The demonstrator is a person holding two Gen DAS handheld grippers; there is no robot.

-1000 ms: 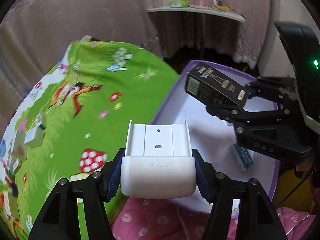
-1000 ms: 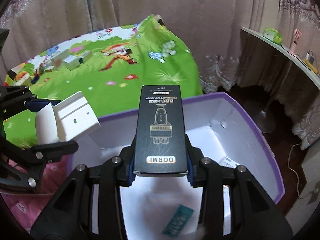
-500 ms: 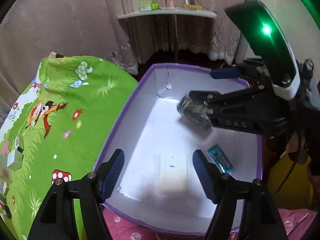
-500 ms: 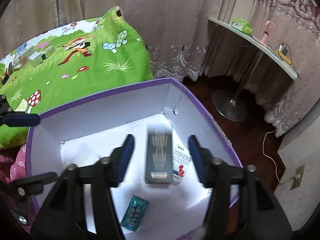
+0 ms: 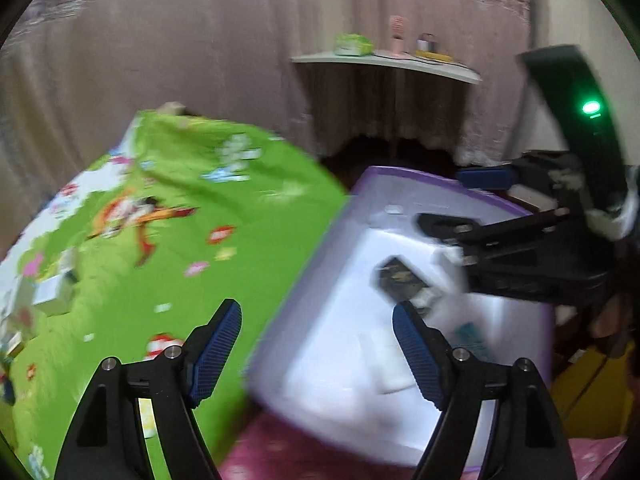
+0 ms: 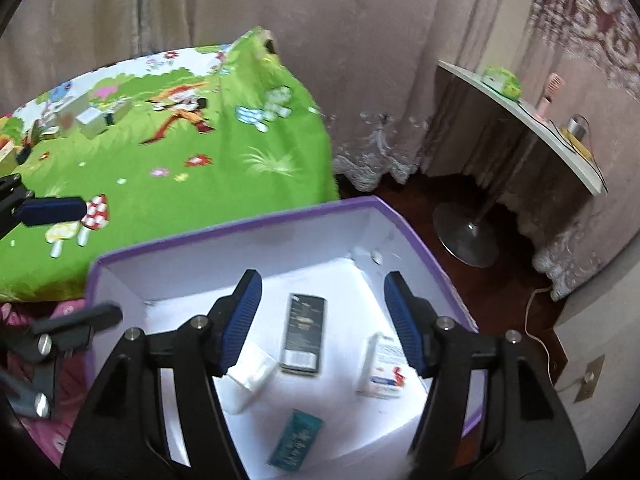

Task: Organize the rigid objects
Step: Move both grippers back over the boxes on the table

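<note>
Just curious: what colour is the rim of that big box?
Purple, with white inside; the box shows best in the right wrist view.

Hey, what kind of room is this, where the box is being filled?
Probably a bedroom at home: a bed with a green cartoon sheet, long curtains, and a wall shelf holding small items.

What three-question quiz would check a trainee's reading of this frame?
1. True or false: the right gripper holds the black box.
2. How many items lie in the purple-rimmed bin?
3. Which item lies nearest the right-wrist camera: A) white holder, B) teal packet, C) white carton?

Key:
1. False. Both it and the left gripper are open and empty.
2. Four.
3. B.
</note>
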